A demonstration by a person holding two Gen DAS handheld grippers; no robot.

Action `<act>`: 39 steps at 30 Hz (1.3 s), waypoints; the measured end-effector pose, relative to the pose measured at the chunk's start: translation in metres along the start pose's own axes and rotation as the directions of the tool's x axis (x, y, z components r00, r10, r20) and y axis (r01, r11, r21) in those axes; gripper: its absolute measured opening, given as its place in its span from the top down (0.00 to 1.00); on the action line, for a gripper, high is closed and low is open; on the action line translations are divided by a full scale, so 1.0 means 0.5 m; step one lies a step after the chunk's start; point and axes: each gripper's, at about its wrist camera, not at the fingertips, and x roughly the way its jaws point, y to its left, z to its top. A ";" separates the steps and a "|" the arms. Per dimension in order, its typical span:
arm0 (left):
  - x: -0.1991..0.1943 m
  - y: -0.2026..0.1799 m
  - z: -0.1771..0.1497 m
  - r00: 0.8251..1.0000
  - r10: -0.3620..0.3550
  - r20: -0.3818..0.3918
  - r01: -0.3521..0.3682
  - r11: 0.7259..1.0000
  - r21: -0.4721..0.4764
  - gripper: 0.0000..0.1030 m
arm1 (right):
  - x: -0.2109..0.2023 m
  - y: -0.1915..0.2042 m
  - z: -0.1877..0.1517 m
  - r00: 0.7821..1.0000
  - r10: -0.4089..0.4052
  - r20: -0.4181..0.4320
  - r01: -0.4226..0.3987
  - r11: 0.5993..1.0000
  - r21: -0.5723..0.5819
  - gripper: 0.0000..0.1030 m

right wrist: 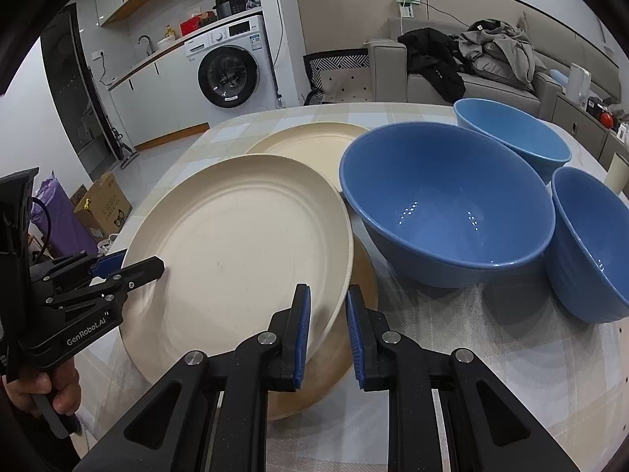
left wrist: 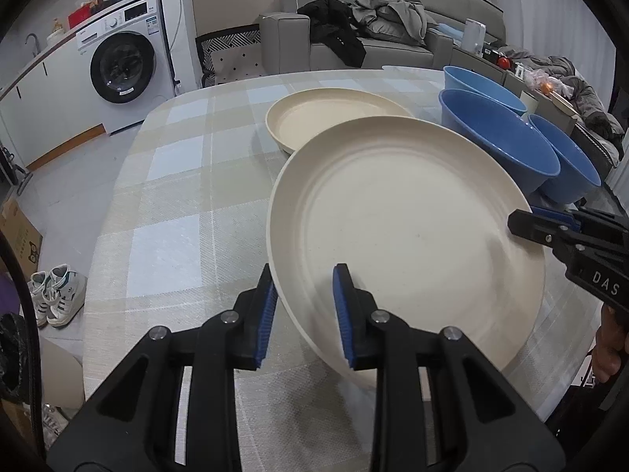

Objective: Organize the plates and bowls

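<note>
A large cream plate (left wrist: 409,236) is held by its rim at two opposite edges: the left tongs (left wrist: 304,314) are narrowed onto the near-left rim, and the right tongs (right wrist: 328,330) are clamped onto the right rim. The plate is tilted and raised above another cream plate (right wrist: 357,314) that lies beneath it on the checked tabletop (left wrist: 177,181). A further cream plate (left wrist: 334,118) rests farther back, apart from the held one. Three blue bowls (right wrist: 444,204) stand separately just beside the plates, none nested. The task is judged to be at an early stage: one plate is being stacked, the far plate remains to be gathered, and the bowls are still to be nested.
</note>
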 end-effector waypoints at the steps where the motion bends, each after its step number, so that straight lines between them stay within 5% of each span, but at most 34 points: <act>1: 0.004 0.000 0.001 1.000 0.000 -0.003 0.000 1.000 0.002 0.77 | 0.002 -0.002 -0.001 1.000 0.000 -0.002 0.000 1.000 0.001 0.81; 34: 0.057 -0.037 -0.024 0.997 0.045 -0.057 -0.039 0.995 0.094 0.71 | 0.052 -0.002 -0.021 0.996 -0.077 -0.046 0.075 0.997 -0.034 0.79; 39: 0.059 -0.041 -0.027 0.998 0.030 -0.063 -0.024 0.995 0.099 0.63 | 0.052 -0.007 -0.019 0.996 -0.070 -0.053 0.068 0.997 -0.030 0.78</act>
